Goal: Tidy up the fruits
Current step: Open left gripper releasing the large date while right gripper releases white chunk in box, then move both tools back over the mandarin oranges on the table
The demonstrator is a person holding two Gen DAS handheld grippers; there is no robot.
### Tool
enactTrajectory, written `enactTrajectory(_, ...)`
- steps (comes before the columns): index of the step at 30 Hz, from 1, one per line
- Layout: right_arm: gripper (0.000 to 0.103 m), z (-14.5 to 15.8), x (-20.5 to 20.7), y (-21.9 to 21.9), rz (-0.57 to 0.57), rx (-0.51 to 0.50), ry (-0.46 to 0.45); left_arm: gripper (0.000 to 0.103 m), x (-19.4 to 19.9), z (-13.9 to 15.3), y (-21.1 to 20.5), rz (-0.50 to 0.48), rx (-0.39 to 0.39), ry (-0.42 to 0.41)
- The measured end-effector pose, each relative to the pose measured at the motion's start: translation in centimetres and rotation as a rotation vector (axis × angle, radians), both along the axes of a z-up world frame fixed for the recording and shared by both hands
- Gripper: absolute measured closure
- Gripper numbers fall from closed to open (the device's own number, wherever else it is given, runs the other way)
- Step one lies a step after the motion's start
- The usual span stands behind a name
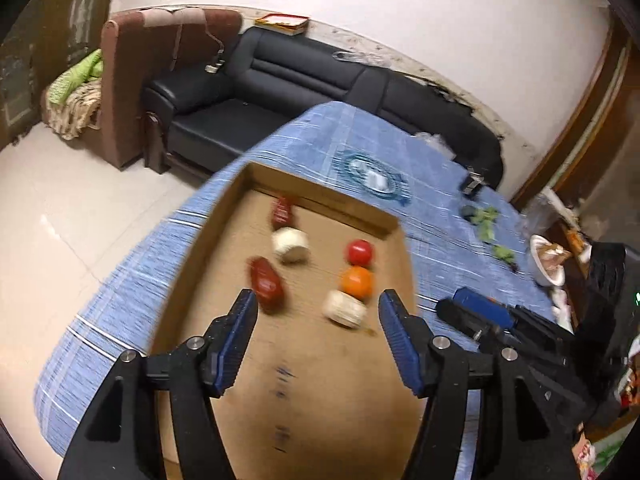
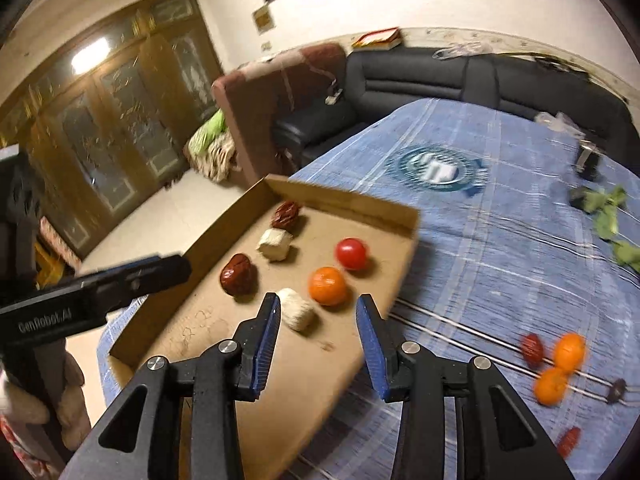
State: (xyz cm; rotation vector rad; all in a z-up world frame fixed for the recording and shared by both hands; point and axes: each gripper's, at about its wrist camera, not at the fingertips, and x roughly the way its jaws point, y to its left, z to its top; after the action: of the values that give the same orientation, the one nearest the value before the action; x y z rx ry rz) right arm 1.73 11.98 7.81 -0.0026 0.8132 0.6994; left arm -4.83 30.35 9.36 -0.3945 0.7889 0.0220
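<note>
Cardboard tray (image 2: 224, 220) is used as the collecting place: six fruits are laid inside in two rows. More fruits (image 2: 560, 364), blurred, perhaps oranges and dates, are left on the table (image 2: 500, 240) at four o'clock. Left claw (image 1: 318, 300) and right claw (image 2: 318, 306) are held part open, empty.

Left gripper (image 1: 318, 300) parted, empty; right gripper (image 2: 318, 306) parted, empty.

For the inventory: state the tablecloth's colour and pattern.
The tablecloth is blue with thin white stripes and a round teal emblem; right wrist view shows it best.
</note>
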Motion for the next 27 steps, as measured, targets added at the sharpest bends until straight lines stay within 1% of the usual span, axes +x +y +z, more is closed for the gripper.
enactTrajectory(5, 0.057, 1.3, -0.5, -7.7, -0.133, 0.031, -0.019, 0.039, -1.2, 0.0, -4.7, -0.094, -0.046, -0.023)
enactTrajectory(7, 0.057, 1.0, -0.1, -11.6, -0.232, 0.023, -0.019, 0.039, -1.3, -0.3, -6.6, -0.133, -0.052, -0.019)
enactTrajectory(8, 0.057, 0.9, 0.1, -12.7, -0.265, 0.019, -0.015, 0.039, -1.4, -0.6, -7.6, -0.151, -0.052, -0.014)
enactTrajectory(9, 0.057, 0.5, 0.4, -14.4, -0.310, 0.021, -0.001, 0.039, -1.3, -0.9, -8.4, -0.167, -0.051, -0.009)
enactTrajectory(12, 0.057, -0.9, 1.3, -17.6, -0.387, 0.042, 0.053, 0.039, -1.1, -1.7, -11.0, -0.212, -0.044, 0.016)
enactTrajectory(16, 0.057, -2.5, 2.4, -18.7, -0.403, 0.018, 0.076, 0.039, -1.2, -2.2, -12.2, -0.230, -0.032, 0.033)
enactTrajectory(18, 0.057, -3.1, 2.9, -18.4, -0.402, -0.001, 0.076, 0.039, -1.1, -2.3, -12.6, -0.231, -0.014, 0.036)
enactTrajectory(22, 0.057, -3.9, 4.8, -16.9, -0.412, -0.039, 0.067, 0.039, -1.1, -2.6, -13.0, -0.237, -0.006, 0.043)
enactTrajectory(25, 0.057, -5.0, 6.8, -15.6, -0.408, -0.057, 0.093, 0.039, -0.8, -2.9, -13.5, -0.245, -0.008, 0.052)
enactTrajectory(27, 0.057, -5.9, 7.7, -14.7, -0.372, -0.067, 0.129, 0.039, -0.7, -3.1, -13.8, -0.252, -0.005, 0.058)
